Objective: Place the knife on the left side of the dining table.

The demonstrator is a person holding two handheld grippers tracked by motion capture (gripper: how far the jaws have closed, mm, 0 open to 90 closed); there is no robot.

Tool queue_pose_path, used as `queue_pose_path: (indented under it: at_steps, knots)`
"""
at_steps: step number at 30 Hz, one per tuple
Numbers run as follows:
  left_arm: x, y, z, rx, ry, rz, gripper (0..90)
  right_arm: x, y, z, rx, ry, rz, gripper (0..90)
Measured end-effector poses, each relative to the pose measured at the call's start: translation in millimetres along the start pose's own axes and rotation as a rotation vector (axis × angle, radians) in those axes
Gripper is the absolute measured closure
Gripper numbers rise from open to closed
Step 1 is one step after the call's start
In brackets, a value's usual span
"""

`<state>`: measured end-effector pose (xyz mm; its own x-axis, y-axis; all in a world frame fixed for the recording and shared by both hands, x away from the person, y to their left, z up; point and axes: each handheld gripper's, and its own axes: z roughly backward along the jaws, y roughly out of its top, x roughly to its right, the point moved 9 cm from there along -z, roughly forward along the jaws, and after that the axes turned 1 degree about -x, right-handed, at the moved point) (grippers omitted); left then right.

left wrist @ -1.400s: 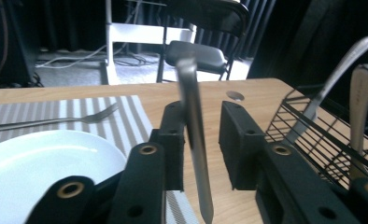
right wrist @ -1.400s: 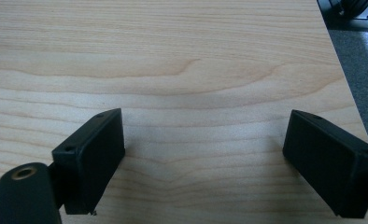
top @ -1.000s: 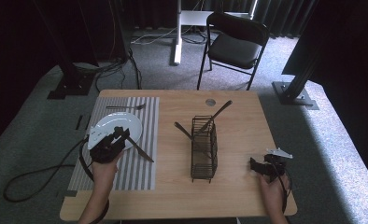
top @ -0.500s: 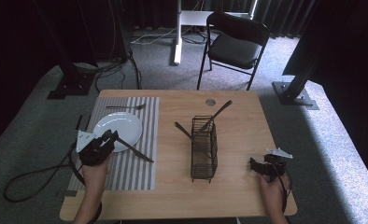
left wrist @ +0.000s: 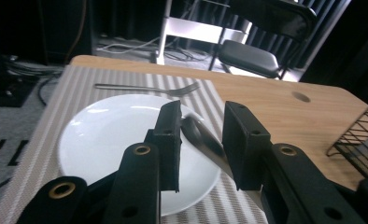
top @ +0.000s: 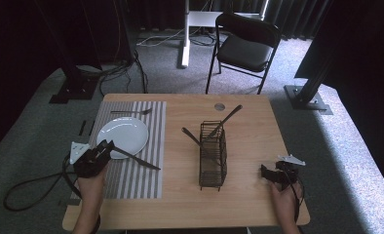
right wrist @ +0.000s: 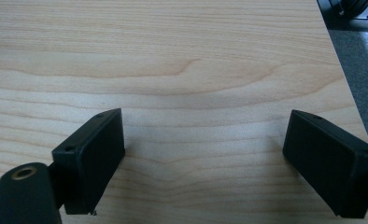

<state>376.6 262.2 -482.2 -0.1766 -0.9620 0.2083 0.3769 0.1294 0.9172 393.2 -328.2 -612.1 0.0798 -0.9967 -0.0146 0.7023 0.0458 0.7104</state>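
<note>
we see a pale wood table (top: 248, 122) on grey carpet, a black folding chair (top: 246, 46) at upper centre. a striped mat (top: 136, 170) carries a round white plate (top: 124, 134); a black wire basket (top: 213, 156) stands mid-frame. the left gripper (left wrist: 198, 140) sits with jaws apart around a dark utensil (left wrist: 205, 140) lying on the plate's rim. the right gripper (right wrist: 203, 154), lower right, gapes wide over bare wood.

Black chair (top: 246, 46), grey carpet (top: 39, 131), dark curtains (top: 151, 12)
</note>
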Motion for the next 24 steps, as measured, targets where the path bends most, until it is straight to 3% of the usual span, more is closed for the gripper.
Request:
queue_pose_path:
  at_steps: [7,13,20,24]
  knots:
    - [-15.1,-9.7,2.5,-0.023,0.009,0.029,70.4,0.0,0.0,0.0,0.000,0.000,0.000,12.1]
    - [-27.2,-20.6,2.5,-0.049,-0.006,0.078,70.1,0.0,0.0,0.0,0.000,0.000,0.000,12.2]
    - [-39.6,-34.1,-0.3,-0.069,0.021,0.103,69.2,0.0,0.0,0.0,0.000,0.000,0.000,12.1]
    - [-46.8,-45.0,-1.7,-0.078,0.019,0.147,67.3,0.0,0.0,0.0,0.000,0.000,0.000,12.1]
